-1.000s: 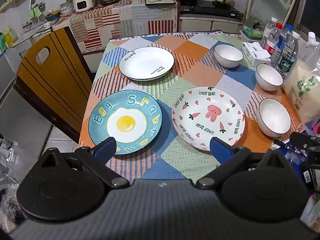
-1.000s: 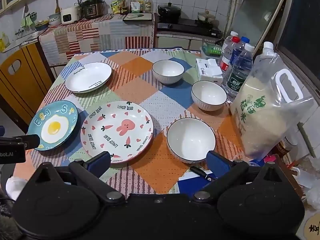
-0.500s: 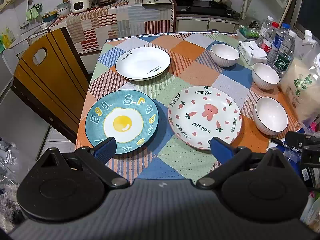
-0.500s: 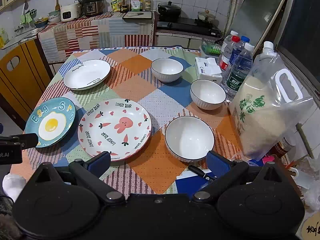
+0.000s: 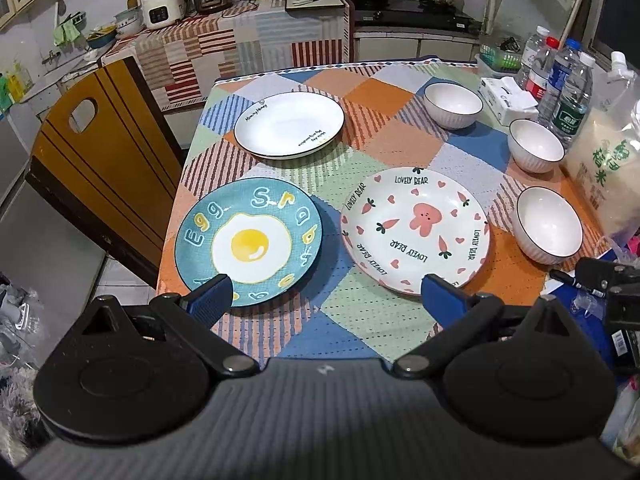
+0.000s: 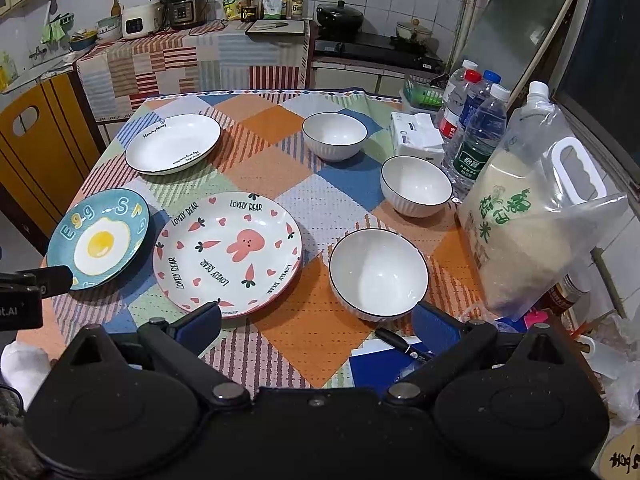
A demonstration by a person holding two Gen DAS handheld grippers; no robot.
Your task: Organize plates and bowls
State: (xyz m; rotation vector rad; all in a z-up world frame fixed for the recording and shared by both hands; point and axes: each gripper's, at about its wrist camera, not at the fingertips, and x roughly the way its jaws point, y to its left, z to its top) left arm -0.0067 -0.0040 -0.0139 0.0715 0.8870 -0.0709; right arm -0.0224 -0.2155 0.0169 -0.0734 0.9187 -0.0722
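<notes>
1. Here, the table [image 6: 280, 168] has a bright checked cloth, and three plates and three bowls sit on it, all the right way up.
2. The near bowl [image 6: 378, 274], the middle bowl [image 6: 416, 184] and the far bowl [image 6: 334, 134] are white inside, and nothing is in them.
3. The bowls stand in a row along the right side of the table, apart from each other.
4. The egg plate [image 5: 248, 242] is blue with a fried egg picture. It lies flat at the near left edge.
5. The bunny plate [image 5: 416, 230] lies just beside the egg plate, on its right. The two do not touch.
6. The white plate [image 5: 289, 125] lies farther back on the left, and nothing is on it.
7. The plates are round, so they have no long side. The words on the egg plate run along its far rim.
8. A rice bag [image 6: 532, 224] stands at the right edge, with rice in its lower part.
9. Water bottles [image 6: 478, 136] and a tissue pack [image 6: 416, 136] stand behind the bowls.
10. A black pen [image 6: 404, 346] lies near the front edge, just below the near bowl.
11. The left claw [image 5: 326, 298] is wide open and holds nothing. It hangs over the near edge, between the egg plate and the bunny plate.
12. The right claw [image 6: 318, 322] is wide open too and holds nothing. It hangs in front of the bunny plate and the near bowl.
13. Since a second ago, both claws have moved only a little. The plates and bowls have stayed in their places.
</notes>
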